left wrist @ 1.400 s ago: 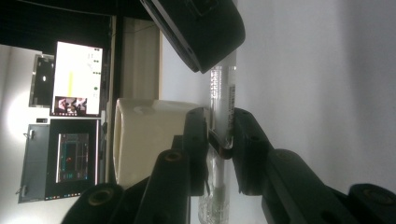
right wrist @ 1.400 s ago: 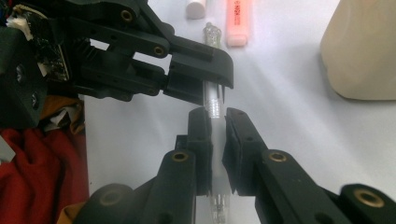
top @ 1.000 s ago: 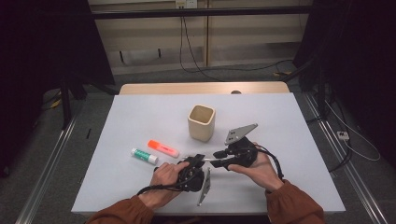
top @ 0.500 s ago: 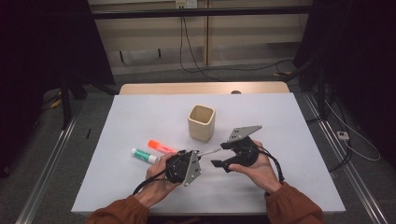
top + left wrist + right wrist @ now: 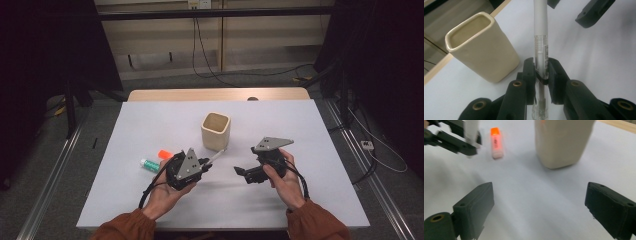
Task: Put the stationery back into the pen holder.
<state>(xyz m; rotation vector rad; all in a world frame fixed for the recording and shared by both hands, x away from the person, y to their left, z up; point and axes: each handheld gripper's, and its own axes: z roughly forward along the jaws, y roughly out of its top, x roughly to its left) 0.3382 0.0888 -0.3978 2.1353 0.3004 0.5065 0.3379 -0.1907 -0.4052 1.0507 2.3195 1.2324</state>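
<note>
Now the left hand-held gripper (image 5: 541,75) is clamped on a white pen (image 5: 541,32), at five o'clock from the beige cup (image 5: 216,131). Rightward, the right hand-held gripper (image 5: 541,212), jaws just opening, stands apart, seemingly empty.

White table (image 5: 150,200), top pale and matte, a light wooden strip along its far edge. Beige square-mouthed cup (image 5: 215,131) stands upright near the middle. Left of it, nearer the front: an orange highlighter (image 5: 163,154) and a green-and-white marker (image 5: 149,164) lie just beside each other on the surface.
</note>
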